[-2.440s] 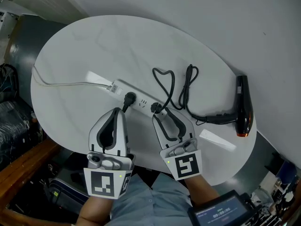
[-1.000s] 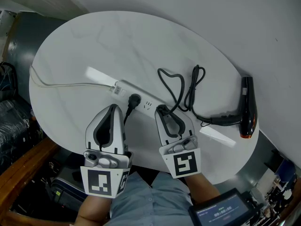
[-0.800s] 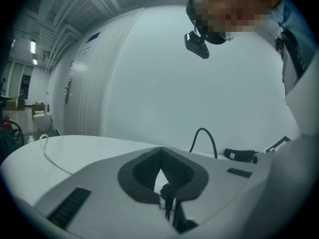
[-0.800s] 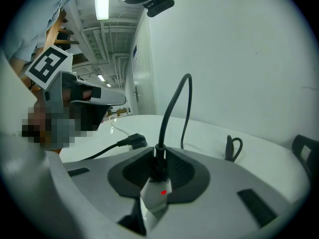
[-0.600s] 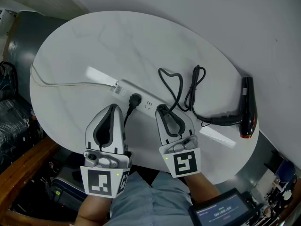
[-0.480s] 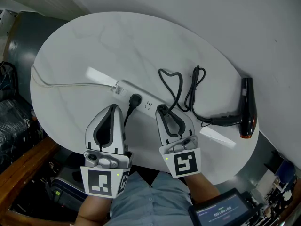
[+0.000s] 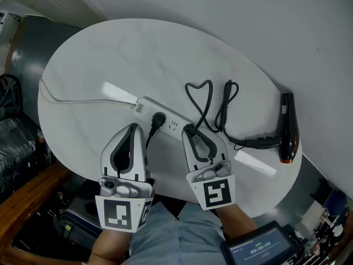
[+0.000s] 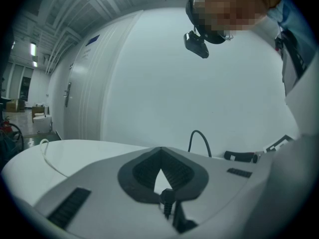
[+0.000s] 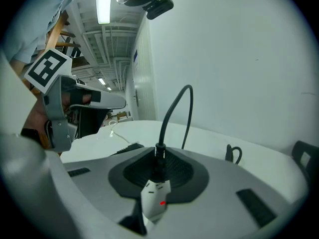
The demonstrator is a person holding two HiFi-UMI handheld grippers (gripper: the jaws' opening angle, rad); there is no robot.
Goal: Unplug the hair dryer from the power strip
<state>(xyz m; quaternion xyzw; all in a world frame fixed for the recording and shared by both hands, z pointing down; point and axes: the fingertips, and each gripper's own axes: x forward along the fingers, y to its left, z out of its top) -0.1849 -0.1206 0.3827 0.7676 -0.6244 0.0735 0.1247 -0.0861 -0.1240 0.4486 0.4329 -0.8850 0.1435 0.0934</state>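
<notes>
A white power strip (image 7: 148,108) lies across the round white table (image 7: 110,54). The black hair dryer (image 7: 287,127) rests at the table's right edge, and its cord (image 7: 205,101) loops back to a black plug (image 7: 189,128) at the strip's right end. My right gripper (image 7: 190,129) has just been closing its jaws, and the pads now press on that plug (image 9: 159,152), above the strip's end (image 9: 153,199) with its red light. My left gripper (image 7: 132,127) sits just short of the strip, jaws shut (image 8: 159,151) with nothing gripped.
A second black plug (image 7: 159,117) sits mid-strip, its cord running toward me past the left gripper. The strip's white cable (image 7: 71,99) trails off the table's left edge. A screen device (image 7: 259,248) is near my body at the lower right. A plain wall stands behind the table.
The right gripper's jaws have narrowed onto the hair dryer plug. The left gripper has stayed put. The head view has shifted slightly.
</notes>
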